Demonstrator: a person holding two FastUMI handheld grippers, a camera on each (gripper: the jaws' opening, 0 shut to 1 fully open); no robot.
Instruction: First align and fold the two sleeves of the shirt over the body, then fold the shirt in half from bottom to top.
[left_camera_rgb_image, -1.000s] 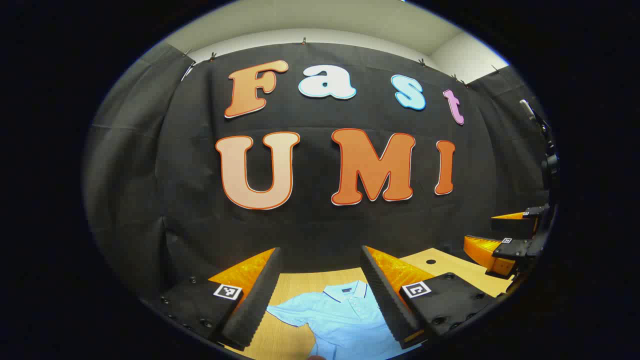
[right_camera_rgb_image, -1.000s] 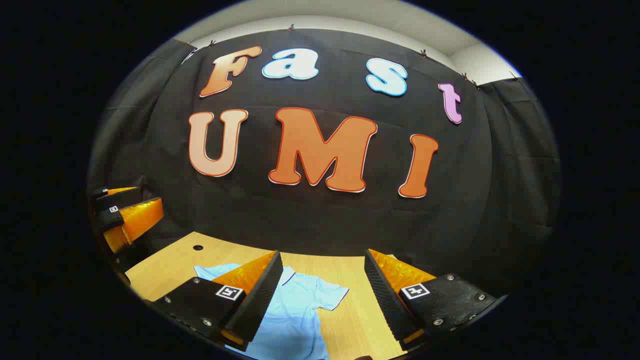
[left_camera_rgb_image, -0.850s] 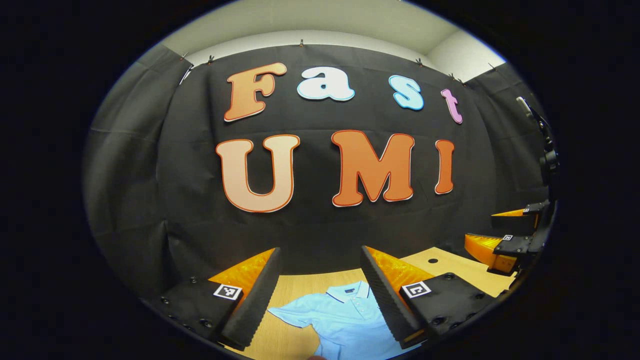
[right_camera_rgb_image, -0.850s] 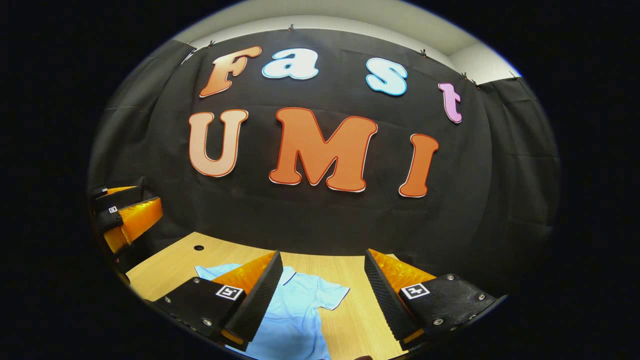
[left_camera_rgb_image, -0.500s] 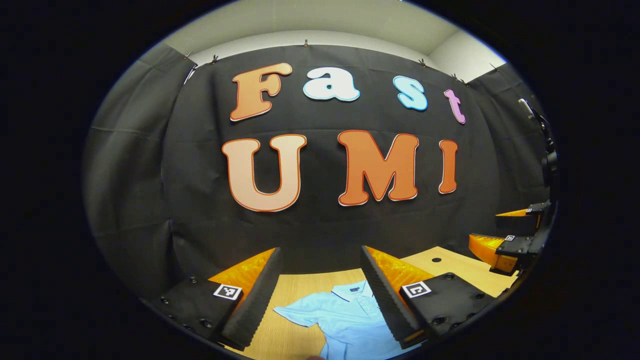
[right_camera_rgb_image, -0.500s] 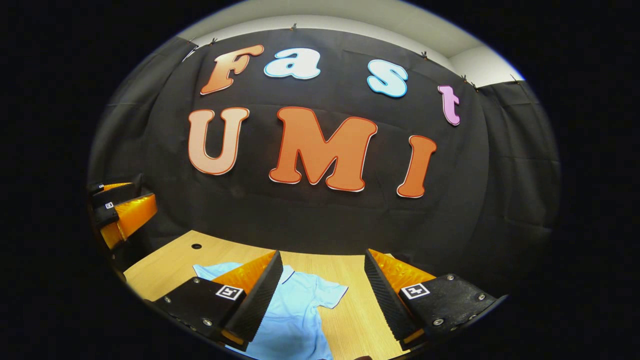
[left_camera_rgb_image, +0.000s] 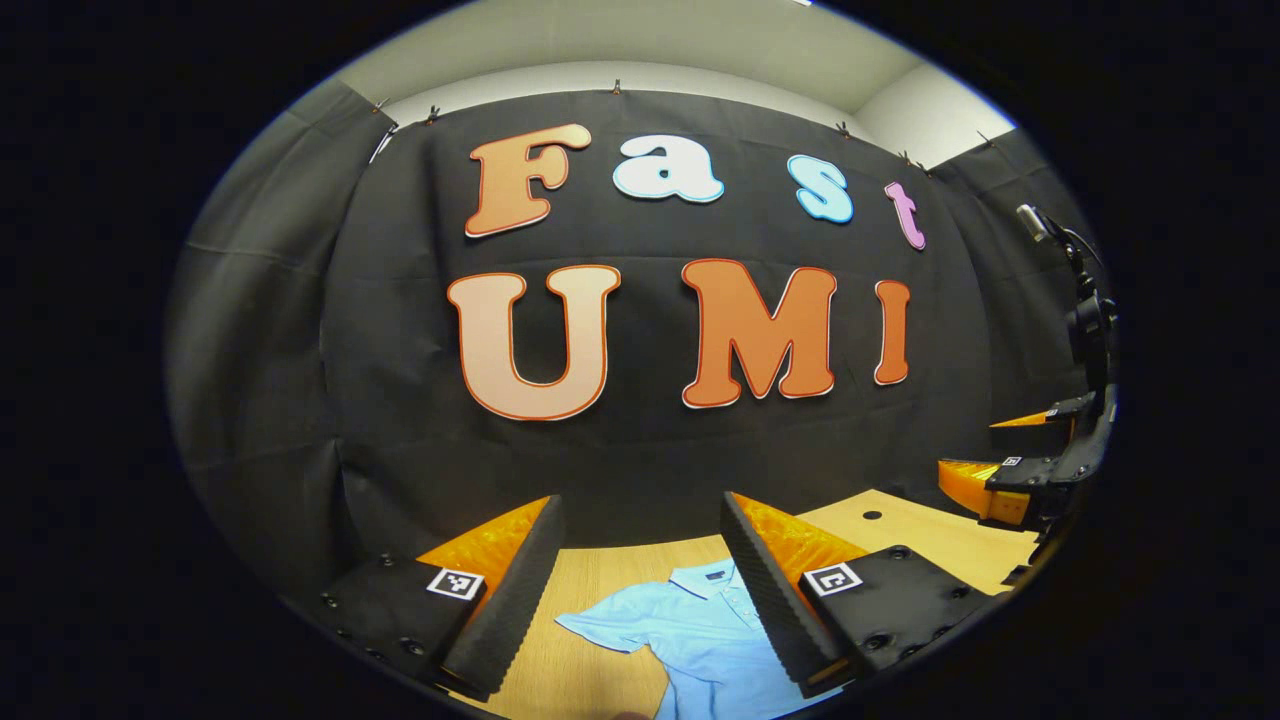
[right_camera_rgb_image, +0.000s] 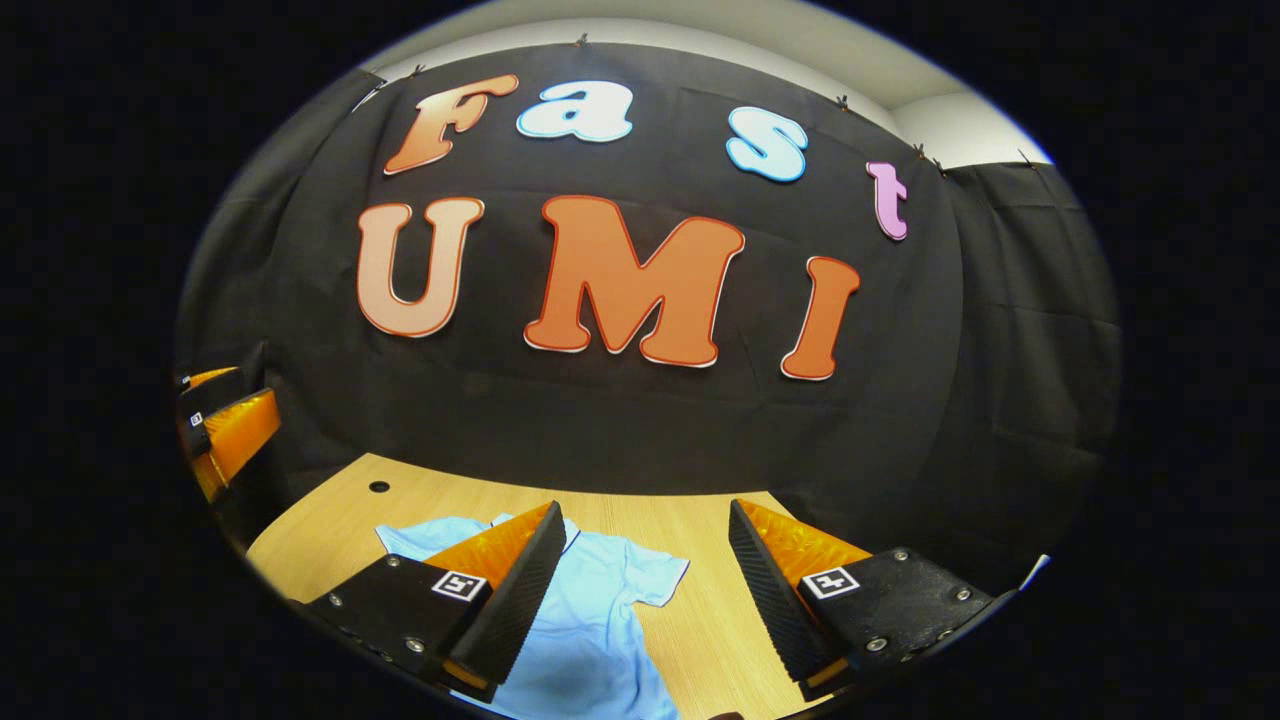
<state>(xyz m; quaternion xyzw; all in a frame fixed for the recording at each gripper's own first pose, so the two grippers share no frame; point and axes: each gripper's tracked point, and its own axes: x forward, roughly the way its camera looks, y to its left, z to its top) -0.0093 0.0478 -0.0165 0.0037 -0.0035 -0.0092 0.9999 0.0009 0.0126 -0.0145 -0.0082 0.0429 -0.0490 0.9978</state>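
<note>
While the light blue shirt (left_camera_rgb_image: 700, 640) lies flat on the wooden table (right_camera_rgb_image: 690, 520) with both short sleeves spread out, the left gripper (left_camera_rgb_image: 640, 590) and right gripper (right_camera_rgb_image: 645, 590) hover above it, jaws wide and empty, so I judge every fold remains.

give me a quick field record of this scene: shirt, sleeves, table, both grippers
shirt: light blue polo shirt, lying flat on the table, collar toward the booth wall
sleeves: spread out to the sides, not yet folded
table: light wood table, small round hole near its far edge
left gripper: open, raised above the shirt, holding nothing
right gripper: open, raised above the shirt, holding nothing
</note>
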